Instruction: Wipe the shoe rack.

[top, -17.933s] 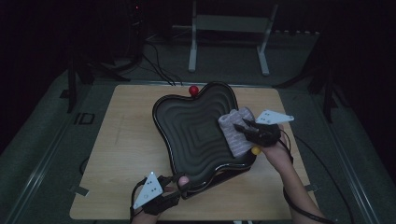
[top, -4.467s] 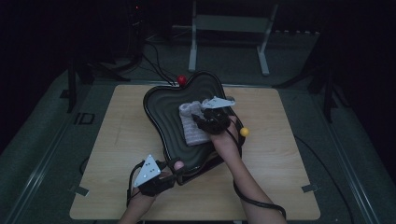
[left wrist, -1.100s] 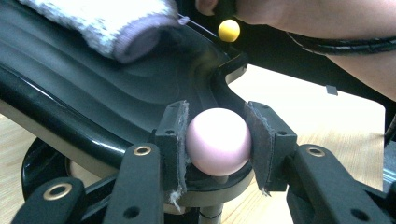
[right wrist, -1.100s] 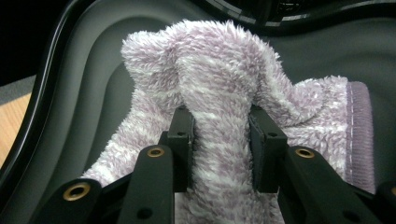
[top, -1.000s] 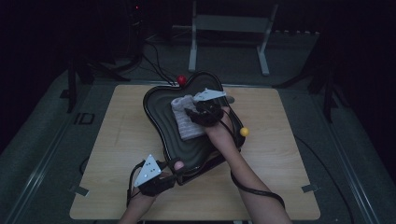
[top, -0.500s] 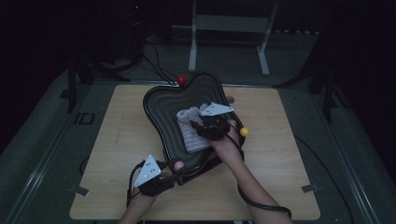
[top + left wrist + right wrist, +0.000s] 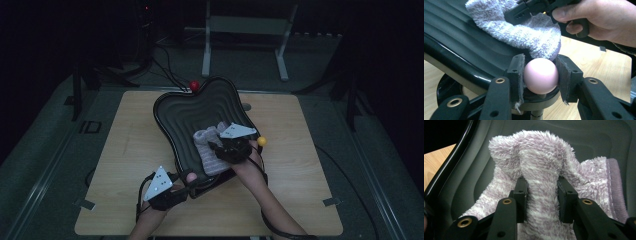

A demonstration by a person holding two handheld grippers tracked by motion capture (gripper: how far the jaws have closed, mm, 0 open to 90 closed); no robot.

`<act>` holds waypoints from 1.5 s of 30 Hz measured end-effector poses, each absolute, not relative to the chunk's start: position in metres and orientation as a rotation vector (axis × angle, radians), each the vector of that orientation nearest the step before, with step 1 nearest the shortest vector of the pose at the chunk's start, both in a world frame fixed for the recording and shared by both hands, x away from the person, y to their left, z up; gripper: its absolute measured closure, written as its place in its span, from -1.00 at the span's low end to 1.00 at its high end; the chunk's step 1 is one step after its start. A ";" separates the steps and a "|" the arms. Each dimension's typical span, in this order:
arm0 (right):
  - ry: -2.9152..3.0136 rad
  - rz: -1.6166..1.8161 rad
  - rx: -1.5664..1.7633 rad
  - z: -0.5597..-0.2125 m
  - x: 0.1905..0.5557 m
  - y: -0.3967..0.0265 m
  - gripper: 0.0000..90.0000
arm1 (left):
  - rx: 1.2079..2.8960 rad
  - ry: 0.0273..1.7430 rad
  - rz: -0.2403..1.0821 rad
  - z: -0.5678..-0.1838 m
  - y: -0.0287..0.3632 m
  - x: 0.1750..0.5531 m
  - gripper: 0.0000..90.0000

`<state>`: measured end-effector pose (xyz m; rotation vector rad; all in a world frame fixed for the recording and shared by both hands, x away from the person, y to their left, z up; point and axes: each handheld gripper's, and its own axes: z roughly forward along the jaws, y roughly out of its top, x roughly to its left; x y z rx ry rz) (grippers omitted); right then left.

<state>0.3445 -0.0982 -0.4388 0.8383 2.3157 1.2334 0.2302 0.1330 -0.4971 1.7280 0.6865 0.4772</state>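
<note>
Fluffy lilac towel point(image 7: 544, 182) lies bunched inside the black ridged apple-shaped tray point(image 7: 195, 115), toward its near right side. A fold of it is pinched between the right tongs point(image 7: 541, 190), pile bulging above the pads. Judged soft, light and limp: it will drape and drag rather than slide, so a grip on a thick gathered fold should hold best.

The left tongs point(image 7: 540, 75) are clamped on a pink ball knob point(image 7: 541, 78) at the tray's near edge, steadying it. The knob looks smooth and round, so slipping is a risk.

The tray appears glossy and stiff, with a raised rim the cloth could catch on. A red knob point(image 7: 194, 85) and a yellow one point(image 7: 261, 141) stand at the rim. Bare tabletop point(image 7: 135, 150) left and right leaves open room.
</note>
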 end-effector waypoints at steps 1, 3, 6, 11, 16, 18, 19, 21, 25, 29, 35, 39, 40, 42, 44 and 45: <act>2.314 1.226 0.834 -0.440 0.342 -0.099 0.47 | 1.729 0.688 0.486 -0.497 0.132 0.230 0.33; 2.314 1.232 0.837 -0.441 0.341 -0.100 0.47 | 1.738 0.692 0.506 -0.496 0.131 0.228 0.33; 2.312 1.240 0.845 -0.443 0.339 -0.102 0.47 | 1.745 0.695 0.518 -0.493 0.132 0.223 0.26; 2.315 1.242 0.847 -0.443 0.339 -0.103 0.47 | 1.714 0.722 0.565 -0.493 0.140 0.198 0.10; 2.320 1.239 0.849 -0.443 0.339 -0.103 0.47 | 1.714 0.772 0.566 -0.504 0.151 0.186 0.04; 2.318 1.241 0.851 -0.443 0.339 -0.103 0.47 | 1.716 0.791 0.544 -0.508 0.152 0.186 0.09; 2.318 1.241 0.851 -0.443 0.339 -0.103 0.47 | 1.724 0.804 0.531 -0.511 0.152 0.187 0.09; 2.317 1.241 0.850 -0.443 0.339 -0.103 0.47 | 1.748 0.837 0.511 -0.521 0.150 0.192 0.11; 2.317 1.244 0.850 -0.443 0.339 -0.103 0.47 | 1.774 0.839 0.529 -0.528 0.145 0.197 0.10; 2.315 1.246 0.848 -0.443 0.339 -0.103 0.47 | 1.757 0.861 0.513 -0.535 0.143 0.204 0.10; 2.314 1.245 0.850 -0.443 0.339 -0.103 0.47 | 1.750 0.828 0.472 -0.545 0.137 0.213 0.20; 2.315 1.245 0.849 -0.443 0.339 -0.103 0.47 | 1.739 0.815 0.468 -0.546 0.133 0.219 0.30; 2.315 1.245 0.849 -0.443 0.339 -0.103 0.47 | 1.738 0.814 0.471 -0.547 0.132 0.220 0.30; 2.316 1.244 0.848 -0.443 0.339 -0.103 0.47 | 1.735 0.814 0.464 -0.548 0.130 0.223 0.37; 2.316 1.246 0.849 -0.443 0.339 -0.103 0.47 | 1.744 0.822 0.481 -0.549 0.127 0.224 0.50; 2.316 1.244 0.848 -0.443 0.339 -0.103 0.47 | 1.742 0.826 0.484 -0.549 0.126 0.225 0.50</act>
